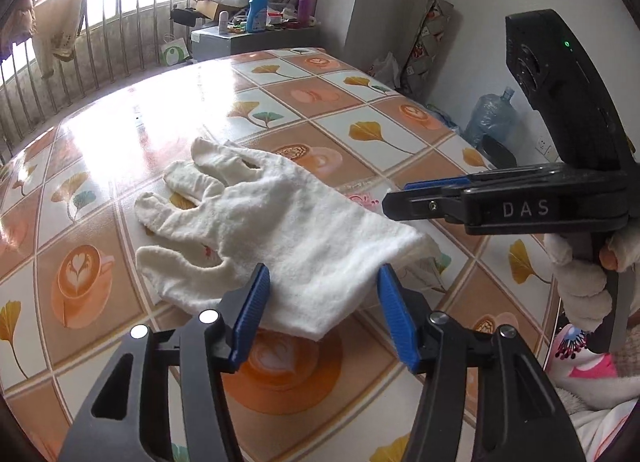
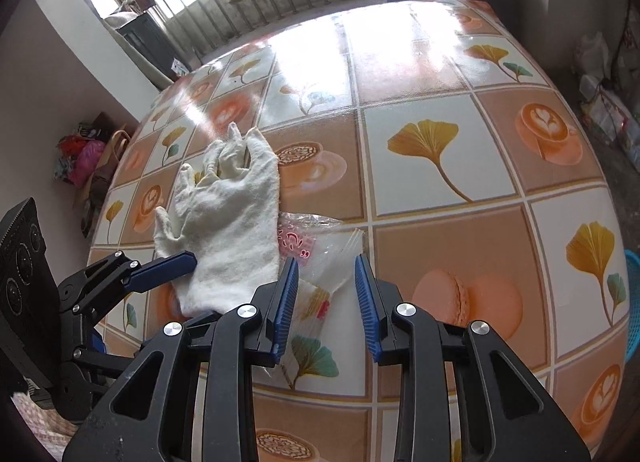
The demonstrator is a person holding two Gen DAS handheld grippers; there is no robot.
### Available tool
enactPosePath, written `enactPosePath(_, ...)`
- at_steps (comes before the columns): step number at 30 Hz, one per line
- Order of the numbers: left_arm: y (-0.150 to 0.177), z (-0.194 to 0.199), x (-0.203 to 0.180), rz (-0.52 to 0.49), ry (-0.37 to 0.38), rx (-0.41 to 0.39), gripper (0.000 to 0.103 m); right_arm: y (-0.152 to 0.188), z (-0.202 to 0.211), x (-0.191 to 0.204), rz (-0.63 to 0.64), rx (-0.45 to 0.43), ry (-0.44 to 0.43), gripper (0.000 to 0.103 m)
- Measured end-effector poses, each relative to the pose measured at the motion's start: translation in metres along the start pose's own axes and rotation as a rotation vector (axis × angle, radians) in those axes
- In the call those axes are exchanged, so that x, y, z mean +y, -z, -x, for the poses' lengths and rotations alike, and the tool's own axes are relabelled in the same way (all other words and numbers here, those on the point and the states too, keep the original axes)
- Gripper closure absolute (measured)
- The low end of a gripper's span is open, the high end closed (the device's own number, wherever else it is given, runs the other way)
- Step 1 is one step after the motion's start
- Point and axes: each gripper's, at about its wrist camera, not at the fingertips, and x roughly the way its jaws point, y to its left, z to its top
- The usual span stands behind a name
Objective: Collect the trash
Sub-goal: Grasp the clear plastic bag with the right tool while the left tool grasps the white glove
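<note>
A white cloth glove (image 1: 276, 229) lies flat on the patterned table (image 1: 332, 109), fingers pointing away. My left gripper (image 1: 324, 286) is open, its blue pads on either side of the glove's cuff end, just above it. In the right wrist view the glove (image 2: 236, 221) lies left of centre and partly covers a clear plastic bag (image 2: 320, 250) with pink print. My right gripper (image 2: 327, 278) is open and its blue pads straddle the near end of the bag. The left gripper (image 2: 160, 268) shows at the left, the right gripper (image 1: 432, 193) shows at the right in the left wrist view.
A blue basket rim (image 2: 632, 302) shows past the table's right edge. A metal railing (image 1: 100, 41) and a cluttered cabinet (image 1: 256, 33) stand beyond the far edge. A water jug (image 1: 492, 113) sits on the floor by the wall. Bags (image 2: 88, 157) lie at the left wall.
</note>
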Motion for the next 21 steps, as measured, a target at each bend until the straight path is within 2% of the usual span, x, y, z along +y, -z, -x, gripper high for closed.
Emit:
enactPosePath(6, -0.003, 0.003, 0.014, 0.046, 0.006, -0.008, 0.071, 0.003, -0.001, 0.004, 0.028, -0.013, 0.030, 0.074)
enactPosePath(9, -0.004, 0.005, 0.030, 0.135, 0.049, -0.009, 0.083, 0.002, -0.003, 0.004, 0.019, -0.013, 0.027, 0.075)
enactPosePath(11, -0.004, 0.007, 0.044, 0.212, 0.072, -0.017, 0.087, 0.002, 0.000, 0.001, 0.019, -0.013, 0.028, 0.075)
enactPosePath(16, -0.002, 0.016, 0.063, 0.303, 0.026, -0.050, 0.090, 0.002, 0.003, 0.001, 0.018, -0.013, 0.035, 0.074)
enactPosePath(21, 0.000, 0.016, 0.067, 0.327, 0.033, -0.053, 0.091, 0.001, -0.001, 0.006, 0.044, -0.013, 0.037, 0.070)
